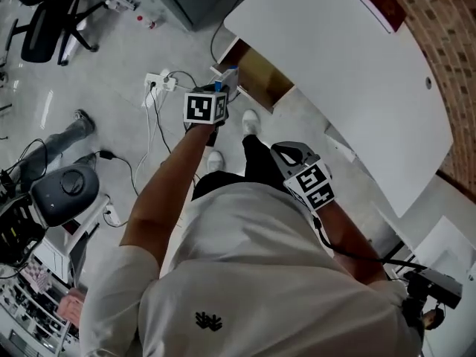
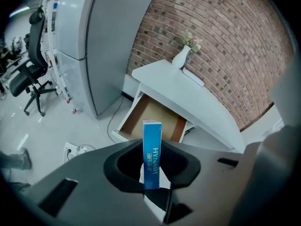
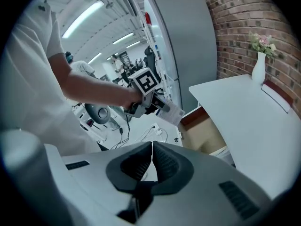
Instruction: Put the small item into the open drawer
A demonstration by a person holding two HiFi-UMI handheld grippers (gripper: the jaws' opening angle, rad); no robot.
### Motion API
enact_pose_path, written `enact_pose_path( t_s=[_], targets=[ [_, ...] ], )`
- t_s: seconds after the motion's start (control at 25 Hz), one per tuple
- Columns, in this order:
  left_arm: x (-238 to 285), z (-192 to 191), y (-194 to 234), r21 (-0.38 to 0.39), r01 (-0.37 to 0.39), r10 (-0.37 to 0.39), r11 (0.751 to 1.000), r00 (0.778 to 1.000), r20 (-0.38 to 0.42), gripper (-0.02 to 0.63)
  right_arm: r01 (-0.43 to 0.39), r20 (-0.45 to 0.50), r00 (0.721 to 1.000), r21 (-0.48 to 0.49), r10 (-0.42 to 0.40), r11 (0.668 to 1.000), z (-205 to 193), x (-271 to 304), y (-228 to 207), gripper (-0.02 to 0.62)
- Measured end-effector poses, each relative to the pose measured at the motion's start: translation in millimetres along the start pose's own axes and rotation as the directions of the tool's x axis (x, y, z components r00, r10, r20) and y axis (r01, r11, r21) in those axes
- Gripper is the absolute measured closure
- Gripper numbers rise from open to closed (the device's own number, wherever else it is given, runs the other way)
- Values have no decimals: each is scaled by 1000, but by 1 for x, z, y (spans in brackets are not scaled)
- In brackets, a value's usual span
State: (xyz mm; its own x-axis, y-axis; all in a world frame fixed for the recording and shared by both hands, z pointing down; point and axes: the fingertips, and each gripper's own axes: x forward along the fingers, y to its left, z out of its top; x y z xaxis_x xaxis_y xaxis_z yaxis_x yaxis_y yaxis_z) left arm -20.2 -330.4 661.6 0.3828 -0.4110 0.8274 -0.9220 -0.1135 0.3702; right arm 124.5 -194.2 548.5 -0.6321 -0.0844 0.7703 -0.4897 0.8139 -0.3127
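Note:
A slim blue box [image 2: 152,147] stands upright between the pads of my left gripper [image 2: 152,163], which is shut on it. Past its top lies the open wooden drawer [image 2: 149,117] under the white desk [image 2: 197,100]. In the head view the left gripper [image 1: 222,89] reaches out on a stretched arm, with the box [image 1: 230,76] just short of the drawer [image 1: 262,74]. My right gripper [image 3: 151,157] is shut and empty. It hangs back near the person's body [image 1: 288,152], and its view shows the left gripper [image 3: 149,98] carrying the box [image 3: 170,111] beside the drawer [image 3: 203,134].
A white vase of flowers [image 2: 182,55] and a red book [image 1: 379,1] rest on the desk against a brick wall. A tall grey cabinet [image 2: 101,41] stands left of the desk. A power strip with cables [image 1: 159,82] lies on the floor, an office chair [image 1: 46,27] further left.

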Motion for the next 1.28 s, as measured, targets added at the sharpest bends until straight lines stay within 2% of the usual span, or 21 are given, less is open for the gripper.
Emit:
enact_pose_path(
  t_s=[0.28, 0.44, 0.6, 0.92, 1.28],
  targets=[
    [84, 7, 30, -101, -52, 48, 994, 998, -39, 520, -25, -36, 999, -1, 25, 1000, -16, 15, -49, 563],
    [116, 11, 45, -171, -57, 49, 984, 997, -52, 520, -40, -65, 997, 1, 40, 999, -23, 19, -64, 563],
    [140, 21, 59, -207, -61, 50, 976, 997, -61, 520, -46, -90, 995, 0, 45, 999, -27, 27, -78, 563],
    [186, 24, 76, -243, -78, 54, 967, 993, -101, 520, -56, -107, 992, 38, 60, 998, -38, 40, -103, 563],
    [217, 27, 90, -251, -84, 52, 964, 990, -129, 518, -64, -116, 991, 85, 74, 994, -41, 56, -119, 563]
  ],
)
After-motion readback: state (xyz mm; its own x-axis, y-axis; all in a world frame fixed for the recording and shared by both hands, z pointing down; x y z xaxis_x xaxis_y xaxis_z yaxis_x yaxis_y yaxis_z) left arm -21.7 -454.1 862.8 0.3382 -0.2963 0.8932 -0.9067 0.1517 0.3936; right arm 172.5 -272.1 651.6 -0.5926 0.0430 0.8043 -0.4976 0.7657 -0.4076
